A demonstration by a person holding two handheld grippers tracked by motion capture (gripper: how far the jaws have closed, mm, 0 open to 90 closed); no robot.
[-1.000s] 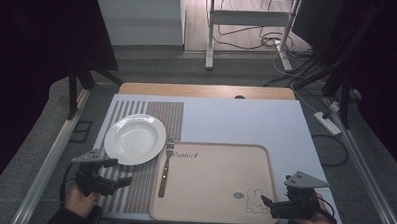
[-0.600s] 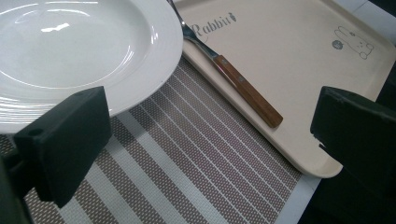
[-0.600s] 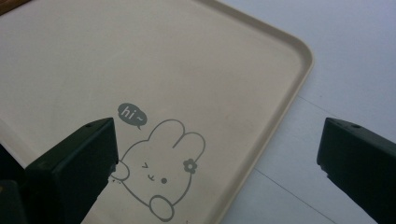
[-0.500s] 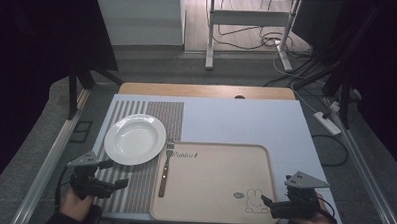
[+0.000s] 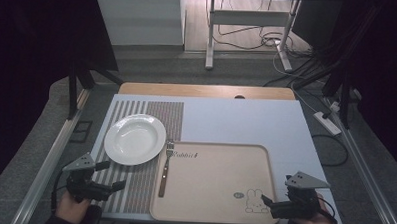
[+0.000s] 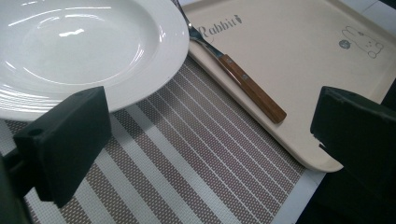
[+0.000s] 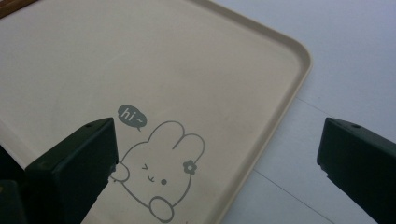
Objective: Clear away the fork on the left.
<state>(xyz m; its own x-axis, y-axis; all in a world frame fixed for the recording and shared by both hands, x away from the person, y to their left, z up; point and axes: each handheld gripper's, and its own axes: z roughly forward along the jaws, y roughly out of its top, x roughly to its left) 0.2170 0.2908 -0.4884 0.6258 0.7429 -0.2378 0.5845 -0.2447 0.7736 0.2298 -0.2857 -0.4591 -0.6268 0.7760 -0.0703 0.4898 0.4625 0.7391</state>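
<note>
One beige tray (image 5: 219, 183); one fork (image 5: 165, 167) on its left edge; one white plate (image 5: 135, 139) beside. Left gripper (image 5: 109, 175) and right gripper (image 5: 265, 203): jaws wide, empty.

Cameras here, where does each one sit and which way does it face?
High view: above the person's side, facing forward and down on plate, fork and tray; both hands and tongs show.
Left gripper view: behind open left tongs, facing plate, fork, tray.
Right gripper view: behind open right tongs, facing the tray's rabbit corner.
All share the tray.
</note>
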